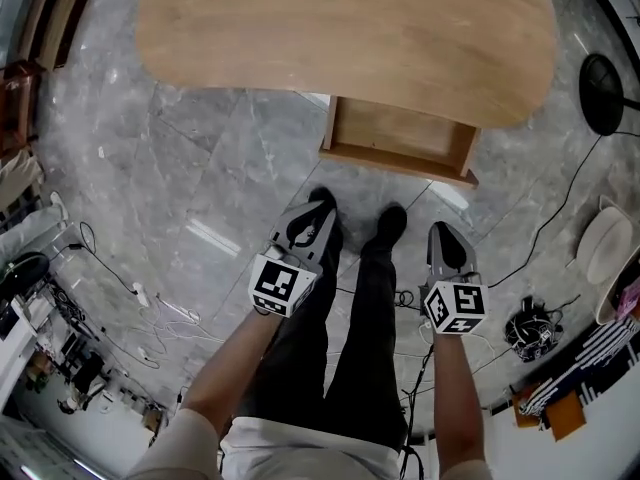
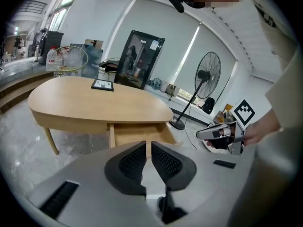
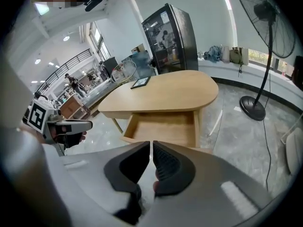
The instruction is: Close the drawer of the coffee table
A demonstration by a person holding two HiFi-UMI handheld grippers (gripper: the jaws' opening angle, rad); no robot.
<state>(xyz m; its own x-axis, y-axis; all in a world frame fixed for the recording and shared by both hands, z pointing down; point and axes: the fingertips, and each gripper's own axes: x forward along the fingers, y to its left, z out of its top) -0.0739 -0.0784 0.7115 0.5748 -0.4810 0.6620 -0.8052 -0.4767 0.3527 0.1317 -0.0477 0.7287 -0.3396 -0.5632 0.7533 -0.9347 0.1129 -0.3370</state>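
Observation:
The oval wooden coffee table (image 1: 340, 28) stands ahead of me, its drawer (image 1: 400, 133) pulled out toward me and empty inside. In the left gripper view the drawer (image 2: 142, 132) shows just beyond my left gripper (image 2: 148, 148), whose pads are almost together with nothing between them. My right gripper (image 3: 152, 148) looks the same, with the open drawer (image 3: 163, 126) beyond it. In the head view the left gripper (image 1: 318, 204) and the right gripper (image 1: 441, 232) hang a short way in front of the drawer's front edge, apart from it.
My legs and black shoes (image 1: 390, 223) stand between the grippers on the grey marble floor. A standing fan (image 1: 603, 93) is at the right, with cables (image 1: 150, 308) on the floor at the left. A small picture frame (image 2: 102, 84) lies on the tabletop.

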